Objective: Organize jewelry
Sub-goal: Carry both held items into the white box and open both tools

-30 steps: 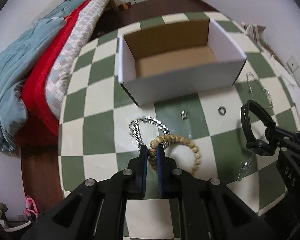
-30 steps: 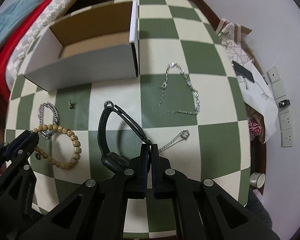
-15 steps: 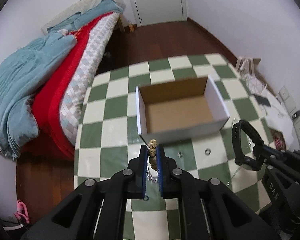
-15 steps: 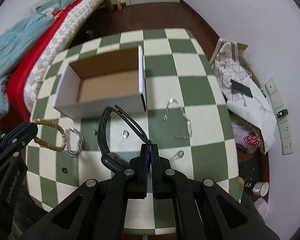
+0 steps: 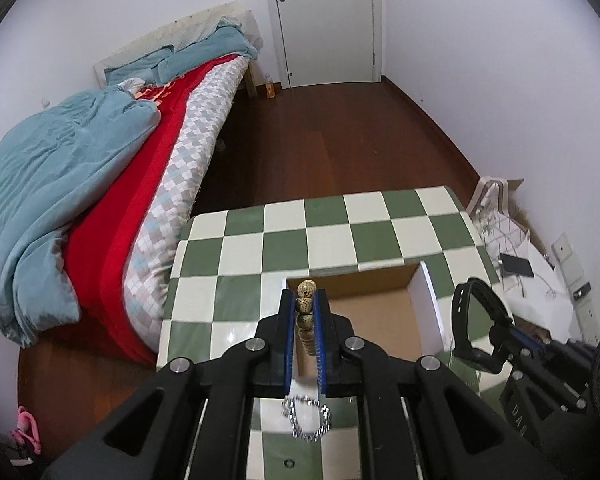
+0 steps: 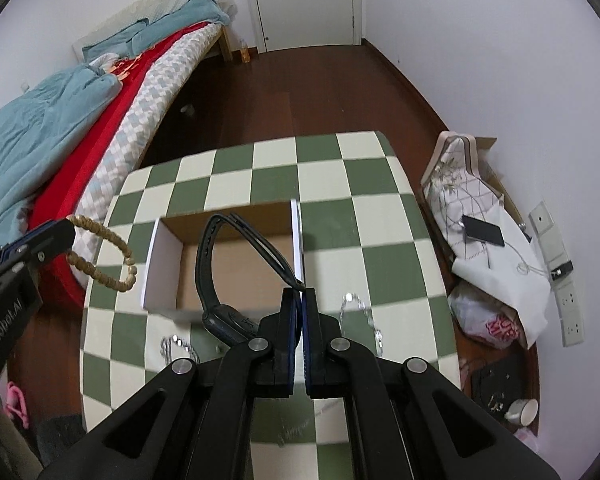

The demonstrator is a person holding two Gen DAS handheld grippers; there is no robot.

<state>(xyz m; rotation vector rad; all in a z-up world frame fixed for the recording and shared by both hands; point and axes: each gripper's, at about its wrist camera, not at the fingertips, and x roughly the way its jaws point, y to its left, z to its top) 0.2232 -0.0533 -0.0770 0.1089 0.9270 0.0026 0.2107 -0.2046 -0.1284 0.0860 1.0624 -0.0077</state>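
My left gripper (image 5: 305,300) is shut on a wooden bead bracelet (image 5: 305,303) and holds it in the air above the near left of the open cardboard box (image 5: 380,324). The bracelet hangs from it in the right wrist view (image 6: 112,248). My right gripper (image 6: 301,298) is shut on the strap of a black watch (image 6: 208,272), held above the box (image 6: 236,272). The watch also shows in the left wrist view (image 5: 466,324). A silver chain bracelet (image 5: 306,420) lies on the checkered table (image 5: 340,224) under my left gripper.
A silver chain necklace (image 6: 364,316) lies on the table right of the box. Another silver chain (image 6: 180,348) lies front left. A bed (image 5: 80,184) stands left of the table. Bags and a phone (image 6: 482,232) lie on the floor at right.
Both grippers have risen well above the table, lifting the bead bracelet and the watch. They have moved forward towards the box, which now lies below them.
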